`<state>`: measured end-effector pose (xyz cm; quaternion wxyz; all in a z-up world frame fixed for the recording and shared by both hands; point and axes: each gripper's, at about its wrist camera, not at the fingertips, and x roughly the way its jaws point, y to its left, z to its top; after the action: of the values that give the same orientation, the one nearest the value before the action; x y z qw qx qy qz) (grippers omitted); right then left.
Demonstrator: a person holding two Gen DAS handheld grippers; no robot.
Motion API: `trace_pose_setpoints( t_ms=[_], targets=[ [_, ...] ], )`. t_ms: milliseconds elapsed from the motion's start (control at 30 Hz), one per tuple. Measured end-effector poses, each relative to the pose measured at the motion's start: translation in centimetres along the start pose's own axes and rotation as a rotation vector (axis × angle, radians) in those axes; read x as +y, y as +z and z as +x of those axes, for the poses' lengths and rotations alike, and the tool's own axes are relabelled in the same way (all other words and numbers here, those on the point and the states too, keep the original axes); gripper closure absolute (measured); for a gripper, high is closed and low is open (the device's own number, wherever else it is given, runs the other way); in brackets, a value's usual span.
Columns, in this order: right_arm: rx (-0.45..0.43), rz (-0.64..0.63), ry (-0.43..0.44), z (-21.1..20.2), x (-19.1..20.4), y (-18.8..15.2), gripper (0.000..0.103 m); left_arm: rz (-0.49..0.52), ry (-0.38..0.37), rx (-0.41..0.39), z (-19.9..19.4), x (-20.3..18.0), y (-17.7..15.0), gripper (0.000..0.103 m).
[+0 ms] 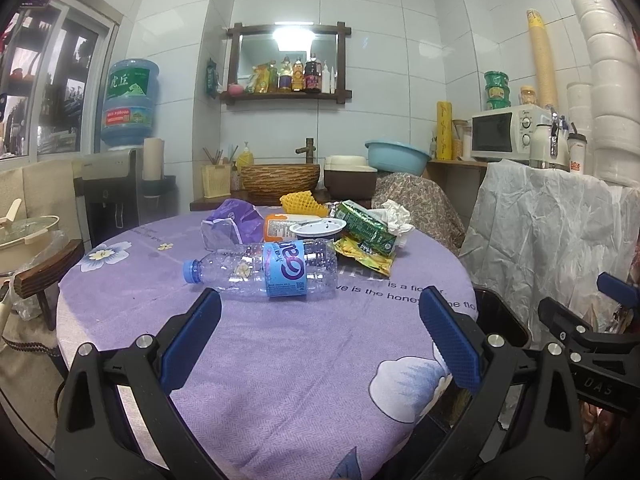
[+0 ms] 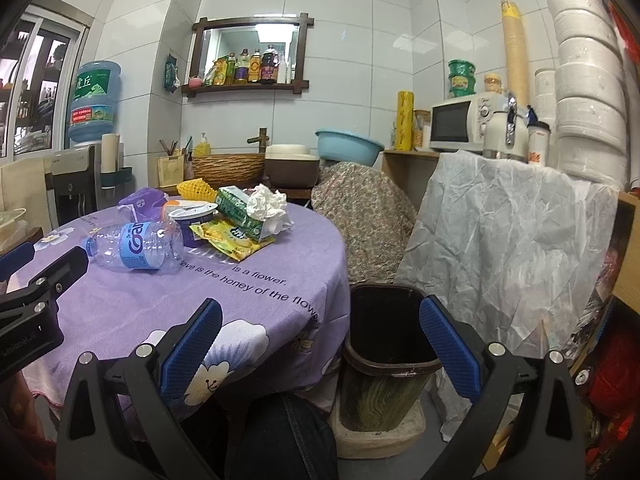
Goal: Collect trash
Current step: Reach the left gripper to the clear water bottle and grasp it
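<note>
An empty plastic bottle with a blue label lies on its side on the purple tablecloth. Behind it lie a purple bag, a yogurt cup, a green carton with crumpled tissue, a yellow wrapper and yellow foam net. My left gripper is open and empty, just short of the bottle. My right gripper is open and empty, above the table edge and the dark trash bin. The bottle also shows in the right wrist view.
The bin stands on the floor right of the round table. A white plastic sheet covers a stand at right, with a microwave behind. A chair with a pot is at the left. A floral-covered chair stands behind the table.
</note>
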<state>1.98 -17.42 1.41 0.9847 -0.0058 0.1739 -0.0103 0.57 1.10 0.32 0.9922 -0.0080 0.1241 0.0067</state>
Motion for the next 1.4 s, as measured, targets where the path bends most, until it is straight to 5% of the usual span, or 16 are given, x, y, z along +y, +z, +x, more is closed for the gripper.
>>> trace_pose_setpoints(
  t_ms=[367, 633, 733, 1033, 1267, 1400],
  targets=[
    [0.140, 0.000, 0.275, 7.2, 0.8, 2.6, 0.005, 0.014, 0.034, 0.122, 7.6, 7.5, 3.9, 0.005],
    [0.228, -0.166, 0.422, 10.4, 3.2, 3.9, 0.005, -0.015, -0.223, 0.275, 12.0, 12.9, 4.8, 0.005],
    [0.237, -0.179, 0.462, 11.1, 3.8, 4.4, 0.005, 0.089, -0.419, 0.313, 13.5, 12.7, 5.6, 0.005],
    [0.295, -0.155, 0.462, 12.6, 4.5, 4.0, 0.005, 0.582, -0.657, 0.435, 19.6, 10.9, 6.2, 0.005],
    [0.342, -0.089, 0.430, 13.9, 3.3, 3.9, 0.005, 0.805, -0.721, 0.561, 22.5, 8.5, 4.6, 0.005],
    [0.345, -0.102, 0.413, 15.0, 3.0, 4.6, 0.005, 0.882, -0.686, 0.590, 23.6, 7.5, 3.6, 0.005]
  ],
)
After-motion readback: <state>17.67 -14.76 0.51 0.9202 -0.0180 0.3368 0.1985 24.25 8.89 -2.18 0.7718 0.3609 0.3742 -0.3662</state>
